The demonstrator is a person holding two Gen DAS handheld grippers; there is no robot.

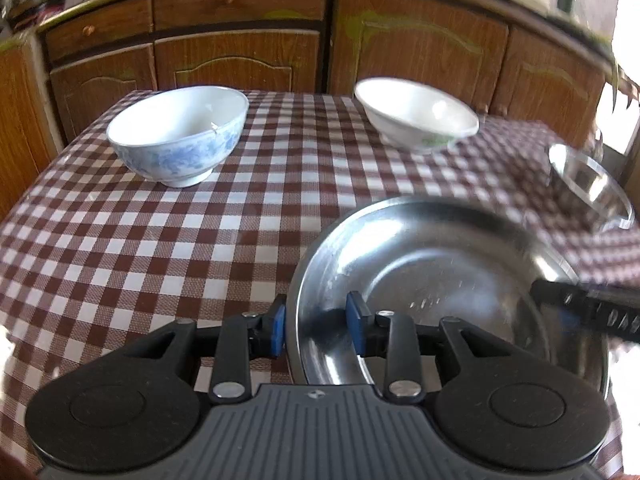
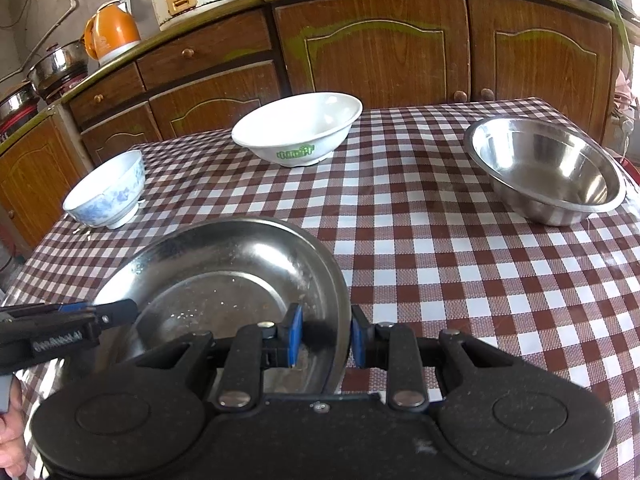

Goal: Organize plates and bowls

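Both the left gripper (image 1: 316, 326) and right gripper (image 2: 322, 340) straddled opposite rims of the steel plate (image 2: 224, 264), jaws parted and not visibly clamped. Uneven closing could have tipped it. It lay near the checked table's (image 2: 440, 280) front edge, wooden cabinets (image 2: 372, 44) behind.

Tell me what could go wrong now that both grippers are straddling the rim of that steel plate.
1. The left gripper and right gripper straddle opposite sides of the steel plate's rim with gaps showing, so neither looks clamped. Lifting now could let the smooth plate slip.
2. If only one side grips, the plate may tilt and slide off.
3. The blue-patterned bowl stands just beyond the plate, so pushing the plate forward might knock it.
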